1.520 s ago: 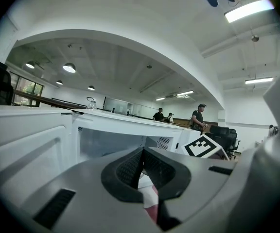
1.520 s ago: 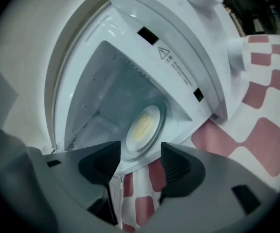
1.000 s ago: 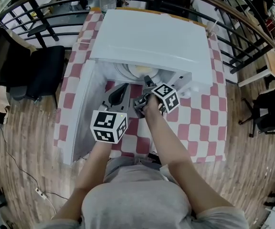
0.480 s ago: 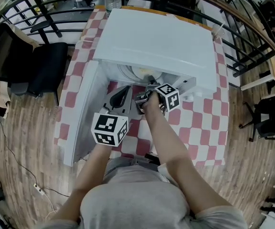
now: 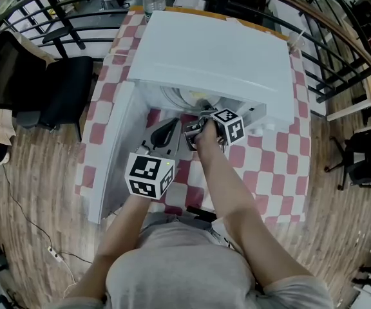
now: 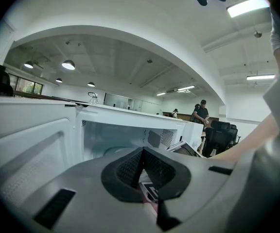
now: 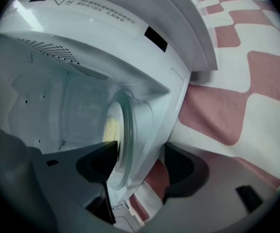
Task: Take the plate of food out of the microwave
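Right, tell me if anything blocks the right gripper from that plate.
Nothing visible does. The microwave door is swung open, and the right gripper, jaws apart, is at the rim of the plate. Only the cavity's front sill sits close by one jaw.

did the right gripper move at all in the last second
Yes, slightly. In the head view the right gripper has crept forward, nearer the front edge of the microwave and the plate inside it.
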{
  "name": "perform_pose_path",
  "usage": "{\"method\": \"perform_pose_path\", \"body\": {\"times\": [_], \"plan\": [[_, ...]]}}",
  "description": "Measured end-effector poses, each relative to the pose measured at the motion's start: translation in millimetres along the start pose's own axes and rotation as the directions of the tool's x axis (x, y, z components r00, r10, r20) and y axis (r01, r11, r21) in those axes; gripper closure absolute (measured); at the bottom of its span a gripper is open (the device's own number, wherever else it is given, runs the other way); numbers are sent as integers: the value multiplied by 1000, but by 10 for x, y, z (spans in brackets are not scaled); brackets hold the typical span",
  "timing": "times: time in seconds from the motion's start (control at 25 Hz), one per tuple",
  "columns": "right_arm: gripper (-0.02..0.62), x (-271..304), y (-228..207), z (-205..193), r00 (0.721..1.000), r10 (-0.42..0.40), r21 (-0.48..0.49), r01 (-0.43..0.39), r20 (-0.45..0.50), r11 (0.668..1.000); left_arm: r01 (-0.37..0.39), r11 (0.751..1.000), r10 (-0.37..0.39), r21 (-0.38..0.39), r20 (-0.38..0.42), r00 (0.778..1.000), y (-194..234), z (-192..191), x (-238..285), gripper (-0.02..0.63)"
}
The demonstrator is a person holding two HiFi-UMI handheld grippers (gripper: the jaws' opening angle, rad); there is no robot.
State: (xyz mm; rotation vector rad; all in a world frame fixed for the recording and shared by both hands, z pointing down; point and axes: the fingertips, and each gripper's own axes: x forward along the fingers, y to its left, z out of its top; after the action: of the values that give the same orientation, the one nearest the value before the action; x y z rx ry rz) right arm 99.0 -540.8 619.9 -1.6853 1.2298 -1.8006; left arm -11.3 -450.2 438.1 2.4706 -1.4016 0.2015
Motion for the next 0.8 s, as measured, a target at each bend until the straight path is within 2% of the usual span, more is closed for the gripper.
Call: {"method": "perform_pose_path", "body": {"times": [0.4, 0.8], "plan": [[299, -79, -26, -8, 1000, -15, -66, 14, -19, 998, 9, 1000, -10, -13, -14, 1000, -50, -69, 28, 603], [388, -202, -1, -2, 999, -2, -106, -2, -35, 994, -8, 999, 8, -42, -6, 1000, -56, -93, 7, 603]]}}
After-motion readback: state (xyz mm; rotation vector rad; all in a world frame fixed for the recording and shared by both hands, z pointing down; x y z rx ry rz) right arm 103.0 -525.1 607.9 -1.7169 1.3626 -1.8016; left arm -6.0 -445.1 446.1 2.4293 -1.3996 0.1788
